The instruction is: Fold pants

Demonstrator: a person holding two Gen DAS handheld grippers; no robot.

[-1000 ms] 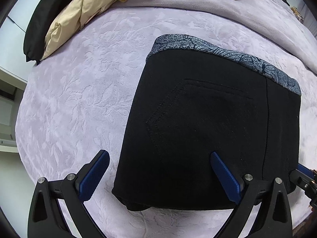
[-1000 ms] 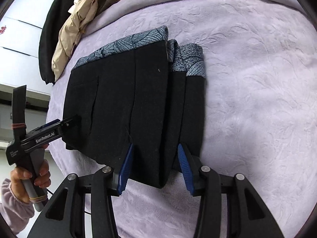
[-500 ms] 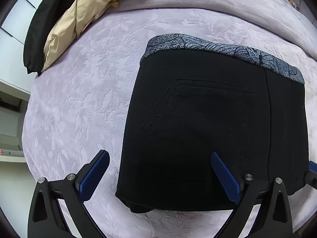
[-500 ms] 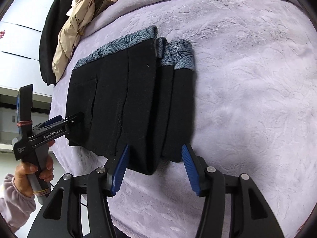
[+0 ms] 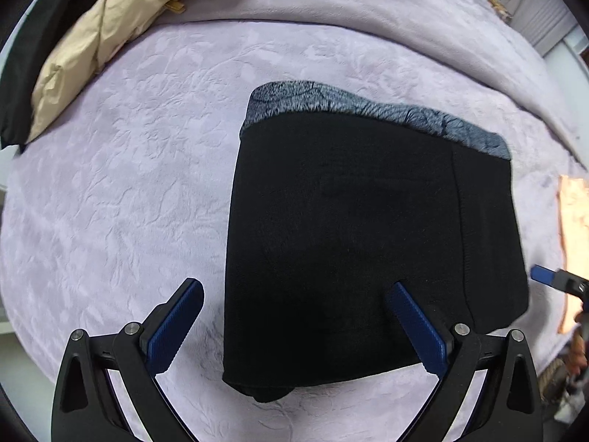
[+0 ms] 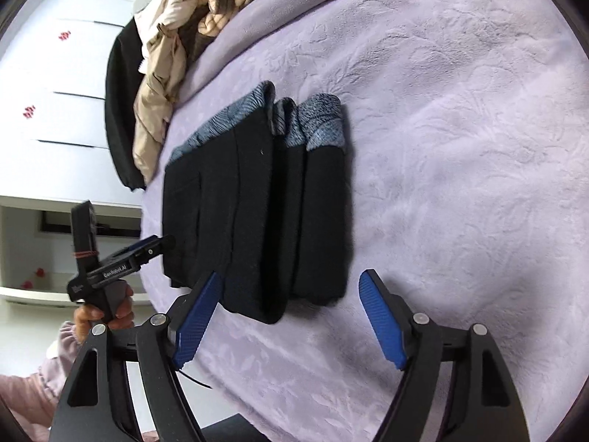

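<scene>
The black pants [image 5: 349,239] lie folded into a compact stack on the lilac bedspread [image 5: 129,191], with a blue-grey patterned band along the far edge. In the right wrist view the stack [image 6: 265,213] shows several layered folds. My left gripper [image 5: 294,328] is open and empty, its jaws wide over the near left edge of the stack. It also shows from the side in the right wrist view [image 6: 162,245]. My right gripper [image 6: 287,320] is open and empty, just short of the near end of the stack.
A pile of other clothes, beige, black and striped, lies at the far edge of the bed [image 5: 110,37] and in the right wrist view [image 6: 165,73]. White cupboards [image 6: 55,110] stand beyond the bed on the left. An orange-tan cloth [image 5: 572,239] lies at the right.
My right gripper has opened wide and drawn back off the near end of the stack. My left gripper has pulled back a little; the pants stay put.
</scene>
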